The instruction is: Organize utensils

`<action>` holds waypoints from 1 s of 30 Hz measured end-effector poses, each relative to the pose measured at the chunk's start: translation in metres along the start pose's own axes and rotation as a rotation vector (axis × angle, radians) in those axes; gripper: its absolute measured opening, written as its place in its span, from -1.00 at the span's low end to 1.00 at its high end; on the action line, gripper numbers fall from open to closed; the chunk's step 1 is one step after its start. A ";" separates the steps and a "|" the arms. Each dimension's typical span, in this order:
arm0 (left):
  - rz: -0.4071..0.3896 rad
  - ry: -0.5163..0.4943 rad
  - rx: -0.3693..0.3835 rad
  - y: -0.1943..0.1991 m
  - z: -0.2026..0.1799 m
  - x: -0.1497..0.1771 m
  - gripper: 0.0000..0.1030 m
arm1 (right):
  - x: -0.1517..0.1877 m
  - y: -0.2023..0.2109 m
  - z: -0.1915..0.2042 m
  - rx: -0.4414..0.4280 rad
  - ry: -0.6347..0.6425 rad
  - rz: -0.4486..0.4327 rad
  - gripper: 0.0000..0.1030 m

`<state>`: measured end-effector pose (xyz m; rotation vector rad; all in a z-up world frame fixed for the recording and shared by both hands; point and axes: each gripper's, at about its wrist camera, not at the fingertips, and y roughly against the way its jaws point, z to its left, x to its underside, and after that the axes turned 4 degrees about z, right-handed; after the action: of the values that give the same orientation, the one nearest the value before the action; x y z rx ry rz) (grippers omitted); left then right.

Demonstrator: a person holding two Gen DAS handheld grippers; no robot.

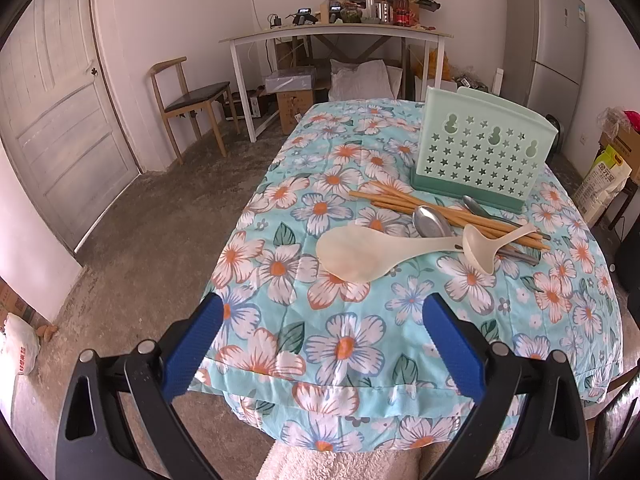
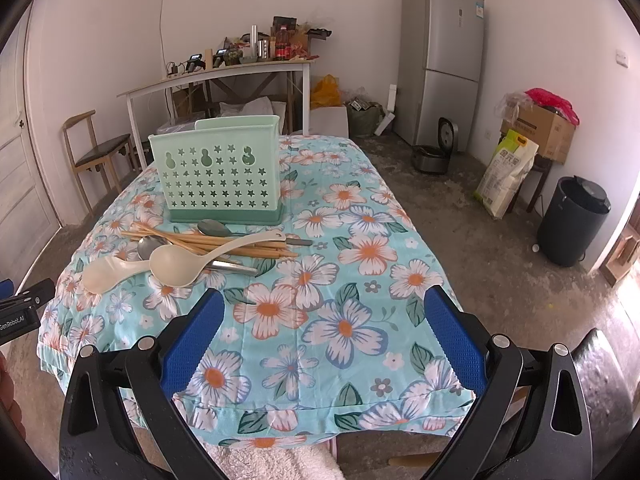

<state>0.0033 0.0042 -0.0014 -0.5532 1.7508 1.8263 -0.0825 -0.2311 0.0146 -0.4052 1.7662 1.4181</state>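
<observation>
A mint-green utensil holder (image 1: 482, 148) with star holes stands on the floral tablecloth; it also shows in the right wrist view (image 2: 220, 174). In front of it lies a pile: wooden chopsticks (image 1: 404, 200), a metal spoon (image 1: 430, 221), a cream rice paddle (image 1: 362, 254) and a cream ladle (image 1: 480, 250). The right wrist view shows the chopsticks (image 2: 180, 236), paddle (image 2: 106, 272) and ladle (image 2: 176, 266). My left gripper (image 1: 324, 316) is open and empty, near the table's front edge. My right gripper (image 2: 324, 312) is open and empty, short of the pile.
The floral tablecloth (image 2: 344, 328) covers the table. A wooden chair (image 1: 188, 100) and a white desk (image 1: 336, 36) stand behind. A grey fridge (image 2: 444, 60), a rice bag (image 2: 506, 172) and a dark bin (image 2: 572, 220) are at the right. The left gripper's body (image 2: 24, 312) shows at the far left.
</observation>
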 end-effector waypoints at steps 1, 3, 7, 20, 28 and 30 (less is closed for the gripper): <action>-0.001 -0.001 0.000 0.000 0.000 0.000 0.89 | 0.000 0.000 0.000 -0.002 -0.001 0.000 0.85; -0.001 -0.001 -0.001 0.000 0.000 0.000 0.89 | 0.000 0.000 0.000 0.000 0.002 -0.001 0.85; 0.001 0.000 -0.001 0.000 0.000 0.000 0.89 | 0.001 -0.001 0.000 -0.001 0.002 -0.002 0.85; 0.009 0.005 0.021 0.000 -0.001 -0.004 0.89 | 0.002 -0.003 0.002 -0.001 0.005 0.001 0.85; 0.023 0.003 0.073 -0.012 -0.002 -0.014 0.89 | 0.000 -0.015 0.005 -0.007 0.013 0.020 0.85; 0.028 -0.018 0.074 -0.016 -0.004 -0.014 0.89 | 0.000 -0.021 0.006 -0.012 0.014 0.034 0.85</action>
<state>0.0243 -0.0016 -0.0052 -0.4837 1.8148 1.7720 -0.0655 -0.2323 0.0006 -0.3945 1.7840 1.4537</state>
